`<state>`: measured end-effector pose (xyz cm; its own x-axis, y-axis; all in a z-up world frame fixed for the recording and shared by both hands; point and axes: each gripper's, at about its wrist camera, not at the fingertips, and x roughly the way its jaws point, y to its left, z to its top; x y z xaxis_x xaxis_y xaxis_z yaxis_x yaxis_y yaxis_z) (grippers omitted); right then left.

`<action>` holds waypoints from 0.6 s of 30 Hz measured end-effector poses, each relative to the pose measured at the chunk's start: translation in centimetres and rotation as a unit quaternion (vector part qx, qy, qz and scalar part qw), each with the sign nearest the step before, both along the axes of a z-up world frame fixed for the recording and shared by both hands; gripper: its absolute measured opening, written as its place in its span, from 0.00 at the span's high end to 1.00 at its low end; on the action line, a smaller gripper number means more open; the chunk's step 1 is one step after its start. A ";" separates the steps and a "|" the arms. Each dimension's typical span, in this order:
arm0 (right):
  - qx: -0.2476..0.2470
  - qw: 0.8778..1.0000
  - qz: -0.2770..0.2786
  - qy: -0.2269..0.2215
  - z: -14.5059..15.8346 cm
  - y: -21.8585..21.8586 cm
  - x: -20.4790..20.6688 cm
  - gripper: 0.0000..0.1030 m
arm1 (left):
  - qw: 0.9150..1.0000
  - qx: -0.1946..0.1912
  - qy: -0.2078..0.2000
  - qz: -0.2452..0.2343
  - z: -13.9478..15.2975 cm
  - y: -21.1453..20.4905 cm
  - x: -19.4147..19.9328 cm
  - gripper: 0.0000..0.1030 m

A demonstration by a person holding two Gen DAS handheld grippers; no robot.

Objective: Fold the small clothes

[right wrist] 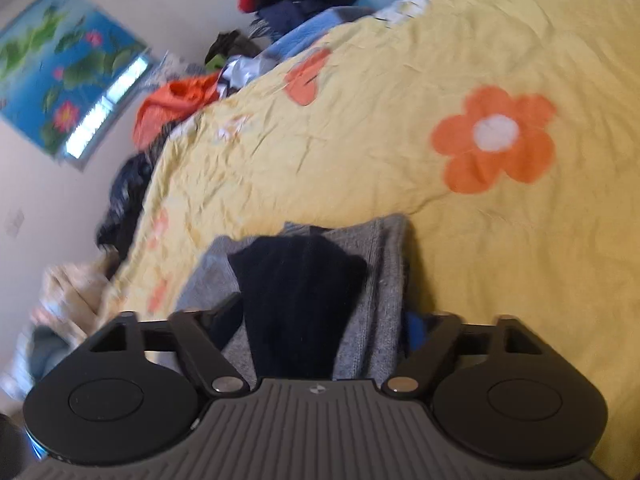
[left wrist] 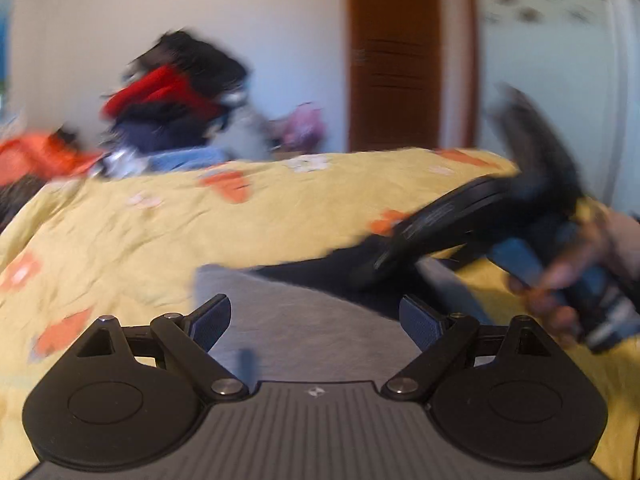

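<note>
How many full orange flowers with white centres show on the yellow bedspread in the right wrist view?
1: the orange flower right of centre on the bedspread; others may be hidden.

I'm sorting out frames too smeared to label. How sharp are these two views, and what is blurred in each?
Left wrist view: the heaped red and dark clothes pile and the other claw in the person's hand are motion-smeared; its own left claw is crisp. Right wrist view: sharper, though the yellow flowered bedspread is soft and fisheye-curved; the grey and navy knitted garment reads clearly.
</note>
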<state>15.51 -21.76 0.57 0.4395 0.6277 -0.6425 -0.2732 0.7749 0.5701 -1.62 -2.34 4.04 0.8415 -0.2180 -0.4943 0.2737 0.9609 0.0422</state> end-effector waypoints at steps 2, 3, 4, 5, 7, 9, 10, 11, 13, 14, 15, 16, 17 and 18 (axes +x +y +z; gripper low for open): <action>-0.088 0.994 0.033 -0.058 0.0 1.2 -1.1 0.67 | 0.998 -0.012 0.060 -0.017 -1.9 -0.4 1.4 0.11; -0.084 0.994 0.039 -0.066 -0.4 0.5 -1.3 0.70 | 0.997 -0.016 0.076 -0.018 -3.1 -0.2 1.8 0.11; -0.067 0.995 0.035 -0.062 -0.8 -0.6 -1.1 0.72 | 0.998 -0.006 0.052 -0.029 -3.9 -0.3 1.5 0.11; -0.059 0.996 0.022 -0.056 -0.9 -1.7 -0.9 0.69 | 0.998 0.013 0.046 -0.038 -4.2 -0.7 1.5 0.11; -0.045 0.997 0.015 -0.055 -1.3 -2.6 -0.8 0.68 | 0.997 0.013 0.064 -0.031 -3.6 -0.9 2.0 0.10; -0.068 0.995 0.018 -0.065 -0.6 -1.8 -1.2 0.56 | 0.996 -0.002 0.080 -0.028 -3.0 -0.7 2.3 0.11; -0.085 0.994 0.011 -0.071 0.0 -1.5 -1.4 0.49 | 0.996 -0.010 0.084 -0.026 -2.7 -0.4 2.1 0.11; -0.101 0.992 -0.005 -0.080 0.7 -1.2 -1.5 0.40 | 0.996 -0.019 0.088 -0.025 -2.5 -0.3 2.0 0.11; -0.100 0.987 -0.036 -0.124 2.8 -1.1 -2.3 0.41 | 0.995 -0.032 0.092 -0.023 -2.5 -0.1 1.7 0.11; -0.084 0.985 -0.037 -0.145 3.8 -1.0 -2.7 0.41 | 0.995 -0.031 0.091 -0.021 -2.6 -0.1 1.7 0.11; -0.073 0.984 -0.029 -0.160 4.6 -0.5 -3.1 0.41 | 0.995 -0.028 0.090 -0.019 -2.7 -0.2 1.8 0.11; -0.073 0.983 -0.013 -0.168 5.1 0.4 -3.3 0.41 | 0.996 -0.023 0.089 -0.018 -2.7 -0.4 1.7 0.11; -0.078 0.982 0.008 -0.171 5.4 1.5 -3.4 0.40 | 0.996 -0.018 0.088 -0.016 -2.8 -0.7 1.7 0.11; -0.083 0.982 0.027 -0.170 5.3 2.6 -3.3 0.38 | 0.996 -0.015 0.088 -0.015 -2.9 -0.8 1.7 0.11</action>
